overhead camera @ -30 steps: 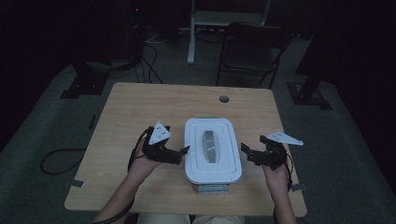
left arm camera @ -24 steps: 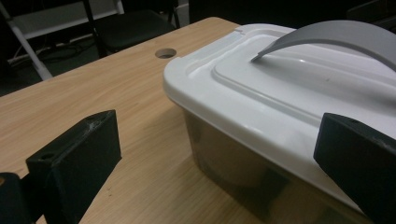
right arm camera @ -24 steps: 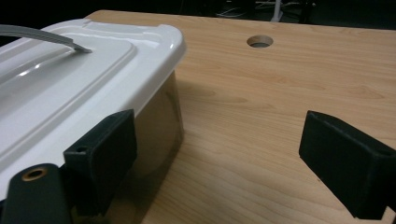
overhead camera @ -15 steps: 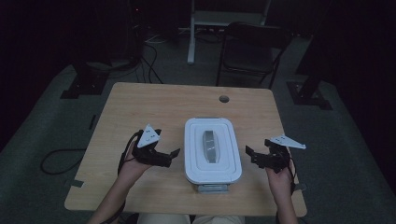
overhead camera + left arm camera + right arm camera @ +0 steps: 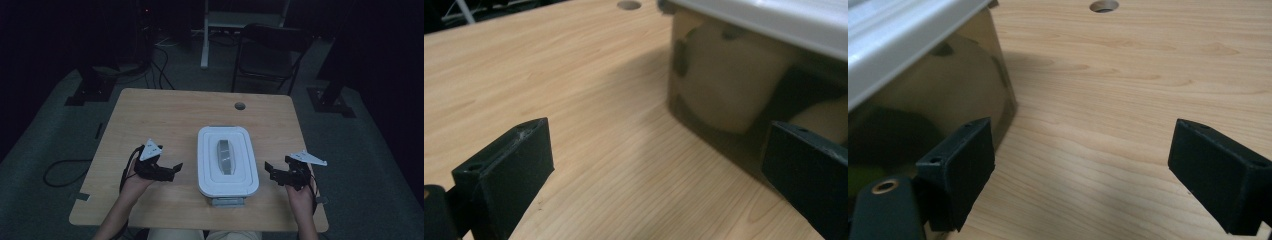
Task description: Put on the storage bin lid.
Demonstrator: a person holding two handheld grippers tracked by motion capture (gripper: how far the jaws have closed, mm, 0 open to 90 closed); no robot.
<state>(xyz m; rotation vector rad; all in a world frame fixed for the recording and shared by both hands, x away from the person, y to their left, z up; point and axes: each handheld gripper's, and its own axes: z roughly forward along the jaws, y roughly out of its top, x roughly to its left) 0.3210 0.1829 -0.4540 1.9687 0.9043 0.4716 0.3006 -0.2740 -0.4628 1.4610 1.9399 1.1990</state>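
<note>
Both tongs, left and right, have backed off the lidded box w/ jaws apart, so no grip yet.

— Where did the lidded container sit on the table?

— Just toward six o'clock of the table's middle, its long side running twelve to six. A handle lay on the lid, along the same line.

— And the grippers?

— The left gripper was at nine o'clock of the container, near it but apart; the right gripper at about four o'clock, just beside its wall. Each pointed inward at the container.

— Anything toward twelve?

— The cable hole lay in the tabletop at twelve o'clock of the container, near the far edge. Behind the table stood a chair, at one o'clock.
</note>
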